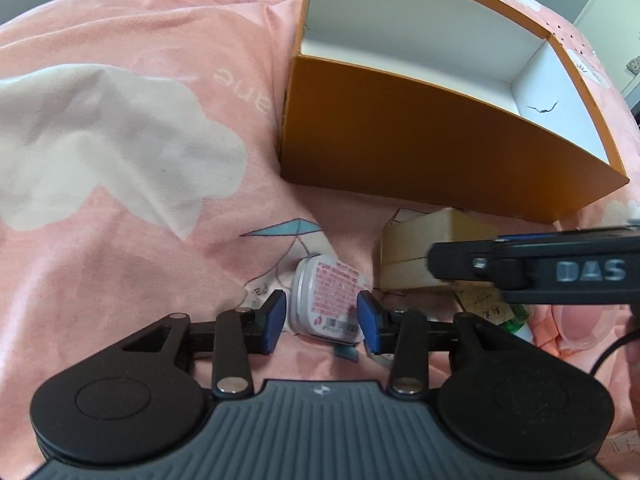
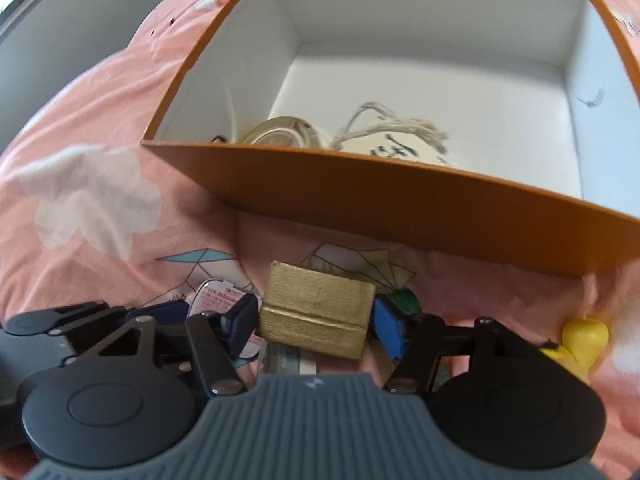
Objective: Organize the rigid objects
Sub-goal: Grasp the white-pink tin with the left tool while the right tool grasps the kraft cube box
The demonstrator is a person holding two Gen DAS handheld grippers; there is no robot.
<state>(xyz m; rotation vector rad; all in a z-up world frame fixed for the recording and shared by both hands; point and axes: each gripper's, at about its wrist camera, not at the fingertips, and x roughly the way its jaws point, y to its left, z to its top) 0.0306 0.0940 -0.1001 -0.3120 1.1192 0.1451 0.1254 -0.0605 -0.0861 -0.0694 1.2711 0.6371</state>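
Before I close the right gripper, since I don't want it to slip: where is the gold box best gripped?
Grip the gold box across its two short end faces, coming from the near side as the right gripper does now. Those ends look flat and parallel, and an open pad already stands beside each, so squeezing there should hold squarely.

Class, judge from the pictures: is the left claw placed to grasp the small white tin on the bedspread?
Probably yes. The left claw is open with its blue pads either side of the white tin, and nothing lies between them.
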